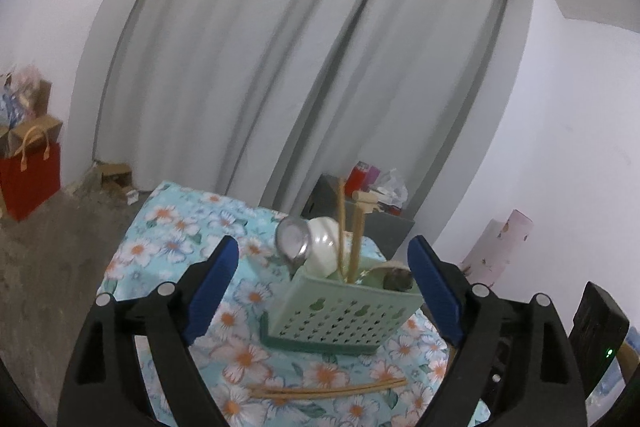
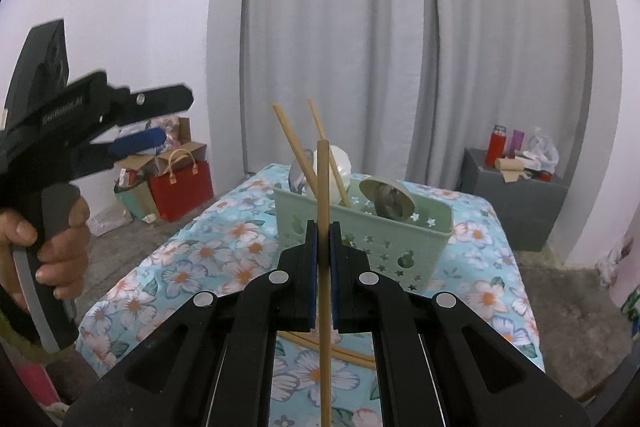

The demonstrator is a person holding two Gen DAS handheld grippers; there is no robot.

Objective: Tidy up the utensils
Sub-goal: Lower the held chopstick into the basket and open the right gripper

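Note:
A pale green perforated utensil basket [image 1: 340, 311] stands on the floral tablecloth [image 1: 168, 247]. It holds a metal spoon [image 1: 294, 237], a white ladle [image 1: 324, 243], two upright chopsticks [image 1: 341, 223] and a round-headed utensil [image 1: 394, 277]. Two more chopsticks [image 1: 328, 389] lie on the cloth in front of it. My left gripper [image 1: 324, 267] is open and empty, hovering before the basket. My right gripper [image 2: 323, 231] is shut on one upright chopstick [image 2: 323, 187], held in front of the basket [image 2: 360, 239]. The left gripper [image 2: 160, 123] also shows at the left of the right wrist view.
Grey curtains hang behind the table. A red gift bag [image 2: 180, 187] and boxes sit on the floor at the left. A grey cabinet [image 2: 516, 195] with bottles [image 2: 496, 145] stands at the right. The table edges drop off on both sides.

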